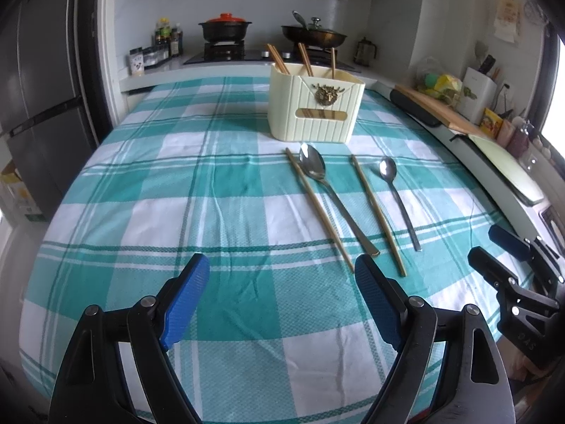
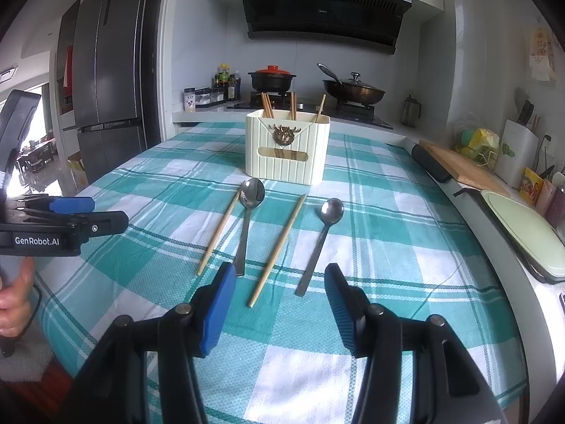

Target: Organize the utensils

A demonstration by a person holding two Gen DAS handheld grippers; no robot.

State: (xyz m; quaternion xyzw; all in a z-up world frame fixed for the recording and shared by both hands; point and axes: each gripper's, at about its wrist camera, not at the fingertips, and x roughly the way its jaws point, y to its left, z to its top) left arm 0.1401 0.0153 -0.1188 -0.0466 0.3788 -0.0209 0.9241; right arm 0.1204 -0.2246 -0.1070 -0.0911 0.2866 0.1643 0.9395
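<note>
Left wrist view. Left gripper (image 1: 281, 284): jaws standing wide apart, gripping nothing, hanging over bare checked tablecloth (image 1: 141, 212) at 6 o'clock. Cream utensil holder (image 1: 315, 104): sitting at 12 o'clock with chopsticks already leaning inside, so it is likely serving as the destination. Lying loose in front of it, at roughly 1 o'clock from the jaws, handles pointing toward the person for an easy pick: left chopstick (image 1: 317, 208), large spoon (image 1: 333, 198) just beside it, right chopstick (image 1: 378, 216), small spoon (image 1: 399, 201). Right gripper (image 1: 501, 247): waiting at 3 o'clock, clear of everything.

Right wrist view. Right gripper (image 2: 280, 288): jaws about half open, empty, straddling the near end of the right chopstick (image 2: 277, 249) without touching it, probably lining up for the next pick. Small spoon (image 2: 319, 240) lying at 1 o'clock, large spoon (image 2: 247, 222) and left chopstick (image 2: 219, 229) at 11 o'clock, holder (image 2: 287, 148) at 12 o'clock. Left gripper (image 2: 91, 212): idling at 9 o'clock, a hand (image 2: 14, 296) holding its grip below.
</note>
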